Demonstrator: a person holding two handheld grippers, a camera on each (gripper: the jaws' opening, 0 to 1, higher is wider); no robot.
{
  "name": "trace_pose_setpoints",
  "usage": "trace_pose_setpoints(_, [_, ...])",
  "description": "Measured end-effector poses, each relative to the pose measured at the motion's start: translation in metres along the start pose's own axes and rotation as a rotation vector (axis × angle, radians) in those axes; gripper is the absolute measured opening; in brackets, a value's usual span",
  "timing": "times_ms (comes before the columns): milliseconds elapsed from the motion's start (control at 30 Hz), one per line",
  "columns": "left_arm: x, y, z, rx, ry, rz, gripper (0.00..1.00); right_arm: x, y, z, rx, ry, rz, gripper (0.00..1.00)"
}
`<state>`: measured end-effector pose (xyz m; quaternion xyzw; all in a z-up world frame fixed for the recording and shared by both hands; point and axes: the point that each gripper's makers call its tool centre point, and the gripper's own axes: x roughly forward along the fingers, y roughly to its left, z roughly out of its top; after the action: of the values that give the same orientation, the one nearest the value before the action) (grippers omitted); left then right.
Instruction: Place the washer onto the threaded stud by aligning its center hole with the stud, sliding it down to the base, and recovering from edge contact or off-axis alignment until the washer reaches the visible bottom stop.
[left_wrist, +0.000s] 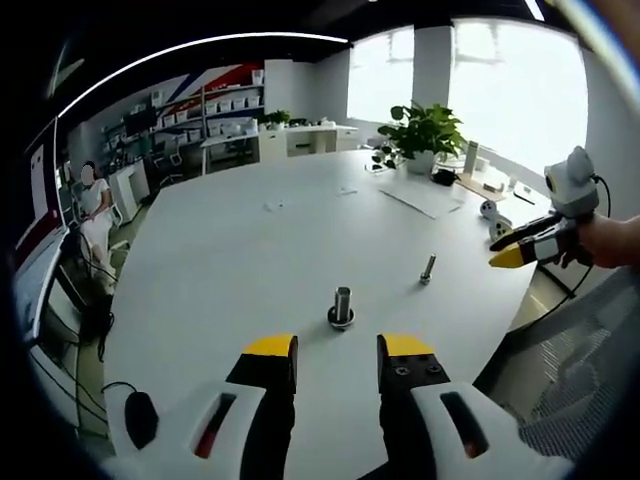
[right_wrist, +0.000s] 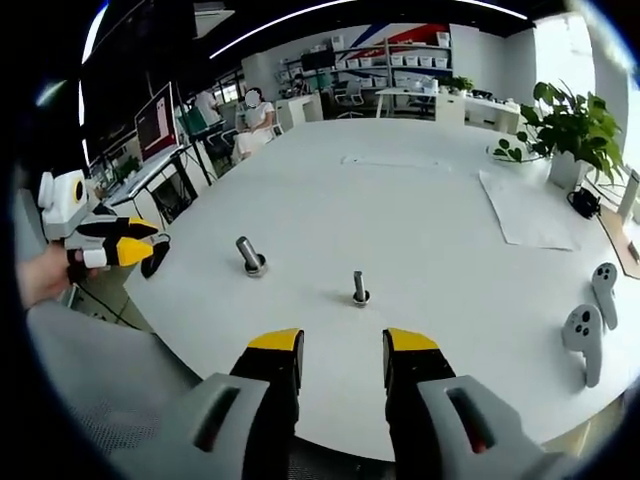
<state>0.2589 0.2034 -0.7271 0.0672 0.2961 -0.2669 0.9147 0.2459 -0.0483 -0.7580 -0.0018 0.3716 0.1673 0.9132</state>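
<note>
A thick grey stud (left_wrist: 342, 302) stands upright on the white table (left_wrist: 240, 250), just beyond my left gripper (left_wrist: 338, 350), which is open and holds nothing. A dark ring (left_wrist: 341, 320) lies around the stud's foot; I cannot tell whether it is the washer. A thinner bolt (left_wrist: 427, 268) stands farther right. In the right gripper view the thin bolt (right_wrist: 359, 288) is straight ahead of my open, unloaded right gripper (right_wrist: 343, 345), and the thick stud (right_wrist: 250, 255) is to its left. Each gripper hovers off the table edge, the right gripper (left_wrist: 525, 250) in a hand.
Two white handheld controllers (right_wrist: 585, 342) lie near the table's right edge. A paper sheet (right_wrist: 525, 210) and a potted plant (right_wrist: 570, 125) sit farther back. A black mouse (left_wrist: 141, 418) lies by the left edge. A person (left_wrist: 93, 205) sits beyond the table. A mesh chair (left_wrist: 580, 370) is beside it.
</note>
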Motion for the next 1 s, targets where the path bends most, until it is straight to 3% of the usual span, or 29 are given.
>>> trace_pose_setpoints(800, [-0.0001, 0.006, -0.0021, -0.026, 0.004, 0.013, 0.3, -0.0004, -0.0036, -0.0013, 0.01, 0.006, -0.015, 0.34])
trace_pose_setpoints(1000, [0.0009, -0.0011, -0.0023, -0.004, 0.011, -0.002, 0.3, -0.0011, -0.0034, -0.0029, 0.008, 0.008, -0.015, 0.33])
